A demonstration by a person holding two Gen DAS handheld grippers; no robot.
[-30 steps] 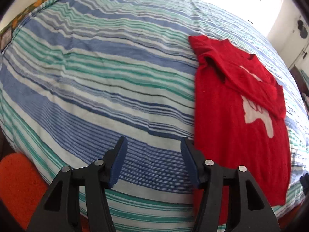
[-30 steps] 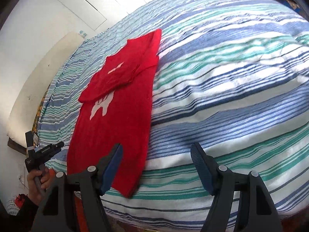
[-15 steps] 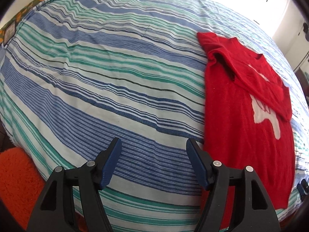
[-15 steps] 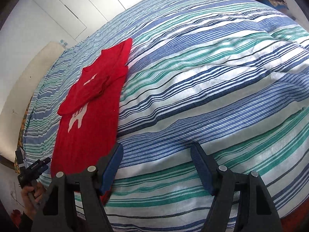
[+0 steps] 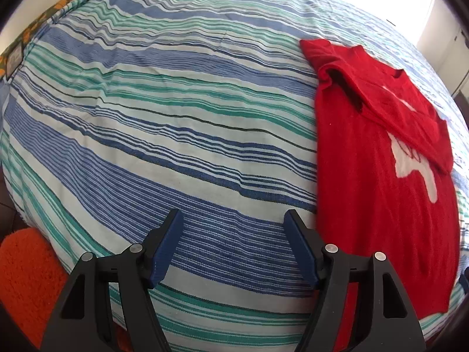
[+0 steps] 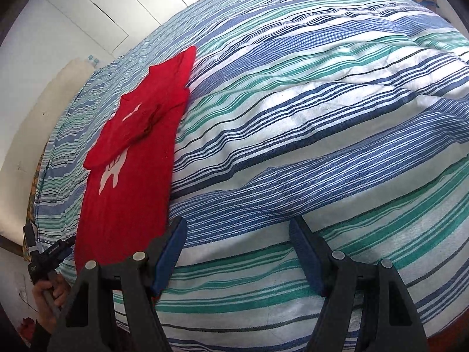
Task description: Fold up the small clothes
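A small red shirt (image 5: 381, 193) with a white print lies flat on the striped bed cover (image 5: 176, 123), one sleeve folded across its chest. It fills the right side of the left wrist view. My left gripper (image 5: 232, 217) hovers open over bare cover just left of the shirt's lower edge, with nothing between its pads. In the right wrist view the shirt (image 6: 129, 193) is at the left. My right gripper (image 6: 237, 223) stands open over the cover just right of the shirt's hem, holding nothing. The left gripper (image 6: 49, 255) also shows there, in a hand (image 6: 48, 290).
An orange rug (image 5: 26, 278) lies on the floor below the bed's near edge. White cupboard doors (image 6: 88, 8) stand behind the bed. A patterned sheet edge (image 5: 29, 29) shows at the far left corner. Striped cover stretches wide on both sides of the shirt.
The left gripper's jaws have spread wider. The right view has swung, so the shirt sits further left and the right gripper is over bare cover beside the hem.
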